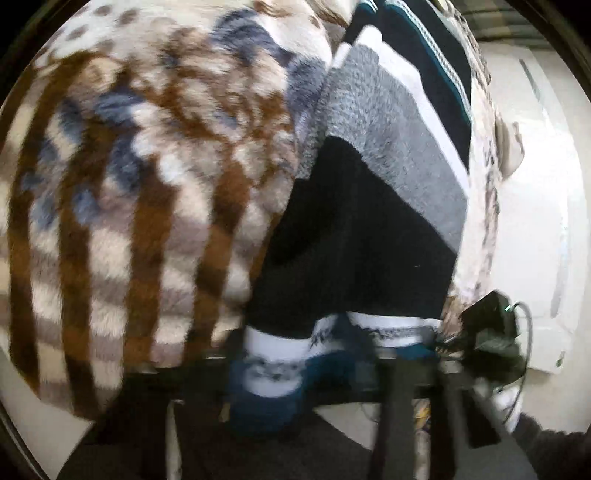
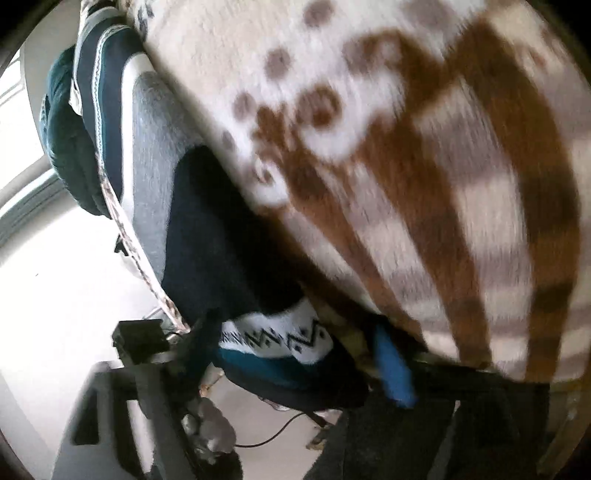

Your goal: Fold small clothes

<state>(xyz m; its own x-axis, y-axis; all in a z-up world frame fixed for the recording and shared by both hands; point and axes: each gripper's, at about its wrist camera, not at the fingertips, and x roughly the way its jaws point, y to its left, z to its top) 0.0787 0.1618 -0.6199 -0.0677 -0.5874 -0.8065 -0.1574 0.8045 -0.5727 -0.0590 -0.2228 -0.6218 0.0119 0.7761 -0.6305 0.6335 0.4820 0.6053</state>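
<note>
Soft, light fleece garment (image 1: 147,177) is hanging limp; both grippers' fingers are hiding under its hem, their opening indiscernible; doubled hem is offering best hold.

Left wrist view: white surface (image 1: 535,206) fills the 3 o'clock side, with a blurred plaid patch (image 1: 491,14) at 1 o'clock and dark grey textured flooring (image 1: 266,458) at 6 o'clock. Right wrist view: the same white surface (image 2: 55,288) runs from 8 to 9 o'clock, with a bright window frame (image 2: 26,192) at 9 to 10 o'clock. A thin black cable (image 2: 269,439) lies on the white at 6 o'clock.
</note>
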